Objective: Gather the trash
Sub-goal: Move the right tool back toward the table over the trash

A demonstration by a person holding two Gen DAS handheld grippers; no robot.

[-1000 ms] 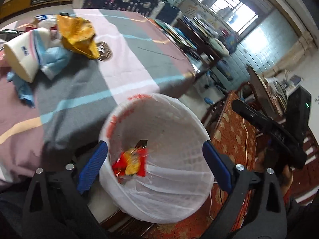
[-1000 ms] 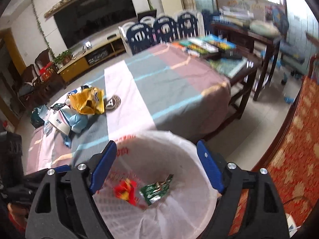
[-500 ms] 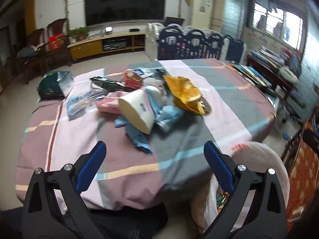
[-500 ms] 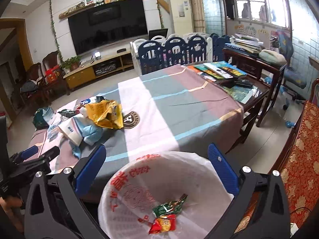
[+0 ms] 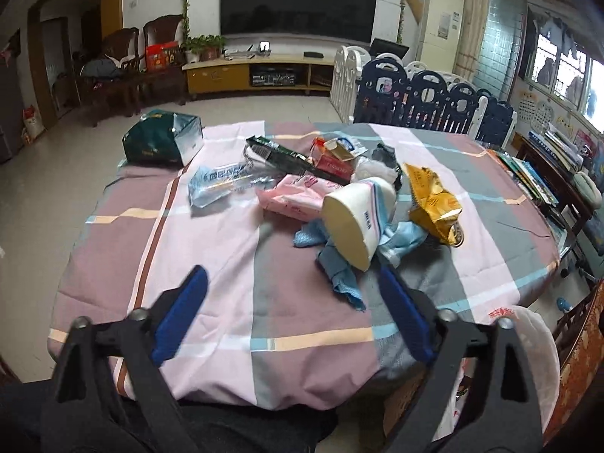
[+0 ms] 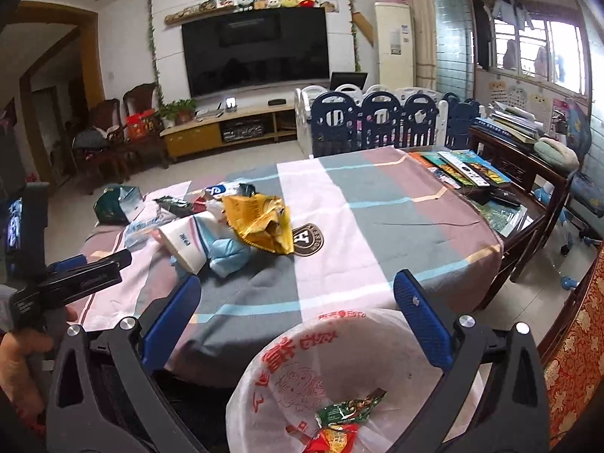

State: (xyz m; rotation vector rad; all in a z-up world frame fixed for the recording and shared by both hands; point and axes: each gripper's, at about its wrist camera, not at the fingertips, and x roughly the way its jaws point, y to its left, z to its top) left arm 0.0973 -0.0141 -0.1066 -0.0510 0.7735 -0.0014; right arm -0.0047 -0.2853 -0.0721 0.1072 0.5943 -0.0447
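A pile of trash lies on the striped tablecloth [image 5: 234,264]: a white paper cup [image 5: 355,222] on its side, a yellow snack bag [image 5: 434,204], blue cloth scraps [image 5: 339,271], a pink packet [image 5: 298,196], a clear blue-printed wrapper [image 5: 222,183] and a dark wrapper [image 5: 287,156]. My left gripper [image 5: 294,317] is open and empty at the table's near edge, short of the cup. My right gripper [image 6: 298,321] is open and empty above the white-bagged trash bin [image 6: 339,370], which holds a green wrapper [image 6: 351,407] and a red wrapper [image 6: 332,438]. The yellow bag [image 6: 260,222] and cup [image 6: 181,245] show beyond it.
A dark green bag [image 5: 162,139] sits at the table's far left corner. The bin's rim [image 5: 532,343] stands by the table's right edge, next to a red patterned chair [image 6: 573,358]. A side table with books [image 6: 468,170] stands to the right. A playpen fence [image 5: 426,102] stands behind.
My left gripper swung from above the bin to face the trash pile on the table. My right gripper tilted up from the bin, and both stayed open.
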